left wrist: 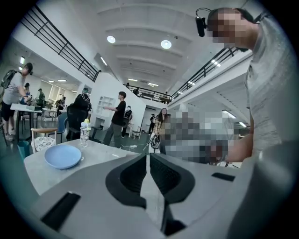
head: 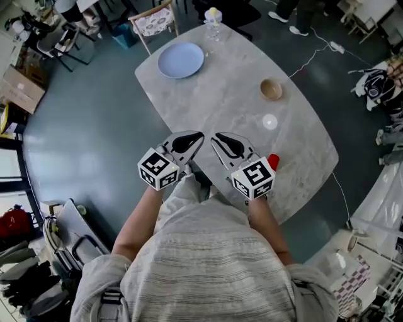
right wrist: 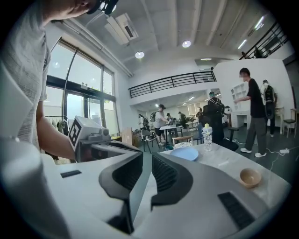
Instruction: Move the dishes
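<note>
A round light-blue plate (head: 181,60) lies at the far left of the marble table (head: 233,88), and shows in both gripper views (left wrist: 63,156) (right wrist: 185,153). A small wooden bowl (head: 271,89) (right wrist: 250,177) sits at the right side, with a little white dish (head: 269,121) just nearer me. Both grippers hover side by side over the table's near edge, well short of the dishes. My left gripper (head: 199,136) (left wrist: 147,157) has its jaws together, empty. My right gripper (head: 215,138) (right wrist: 147,158) stands slightly open with nothing between its jaws.
A clear bottle with a yellow top (head: 213,19) (right wrist: 207,137) stands at the table's far end beside a chair (head: 153,22). A red object (head: 273,160) peeks out by my right gripper. A white cable (head: 315,53) runs across the floor. Several people stand in the hall.
</note>
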The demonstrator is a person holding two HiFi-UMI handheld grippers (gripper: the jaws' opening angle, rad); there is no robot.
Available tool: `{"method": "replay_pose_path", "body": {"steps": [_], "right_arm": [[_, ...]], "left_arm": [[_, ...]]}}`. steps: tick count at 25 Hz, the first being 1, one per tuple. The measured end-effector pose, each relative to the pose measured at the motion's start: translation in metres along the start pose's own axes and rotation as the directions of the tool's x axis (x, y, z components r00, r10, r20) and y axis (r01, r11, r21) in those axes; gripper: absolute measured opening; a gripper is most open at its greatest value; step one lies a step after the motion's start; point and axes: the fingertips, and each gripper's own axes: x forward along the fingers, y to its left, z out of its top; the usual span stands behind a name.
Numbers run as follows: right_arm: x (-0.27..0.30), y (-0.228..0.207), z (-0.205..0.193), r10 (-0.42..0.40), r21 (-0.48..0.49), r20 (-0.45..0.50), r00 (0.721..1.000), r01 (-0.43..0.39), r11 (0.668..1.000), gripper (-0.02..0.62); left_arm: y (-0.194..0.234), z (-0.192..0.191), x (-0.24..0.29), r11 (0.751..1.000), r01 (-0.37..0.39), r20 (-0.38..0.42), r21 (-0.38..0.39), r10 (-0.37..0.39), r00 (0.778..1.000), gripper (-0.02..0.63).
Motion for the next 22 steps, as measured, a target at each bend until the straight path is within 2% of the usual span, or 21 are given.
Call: {"method": "replay_pose_path", "body": {"steps": [5,8,11,14,17,22], "right_arm": [[0.014,-0.042,0.003,-0.130,0.033,0.001,0.992,0.130,0.991,0.075],[0.027,-0.074,0.004,-0.247,0.059,-0.003,0.969,0.247,0.967,0.075],[0.043,-0.111,0.005,-0.388,0.085,-0.018,0.922,0.388,0.918,0.075],[0.056,-0.146,0.004,-0.494,0.098,-0.041,0.869,0.495,0.863,0.077],[0.060,-0.173,0.002,-0.564,0.090,-0.060,0.824,0.567,0.819,0.078],[0.060,-0.208,-0.006,-0.647,0.066,-0.099,0.756,0.654,0.754,0.090]], "left_arm": [[0.027,0.006,0.041,0.990,0.136,-0.039,0.026,-0.135,0.990,0.023],[0.052,0.009,0.067,0.968,0.249,-0.072,0.032,-0.246,0.967,0.023],[0.082,0.010,0.096,0.925,0.378,-0.121,0.027,-0.372,0.920,0.023],[0.107,0.011,0.123,0.879,0.476,-0.168,0.025,-0.466,0.869,0.023],[0.122,0.011,0.151,0.832,0.552,-0.208,0.046,-0.533,0.820,0.023],[0.134,0.001,0.195,0.774,0.630,-0.259,0.058,-0.598,0.758,0.023]]}}
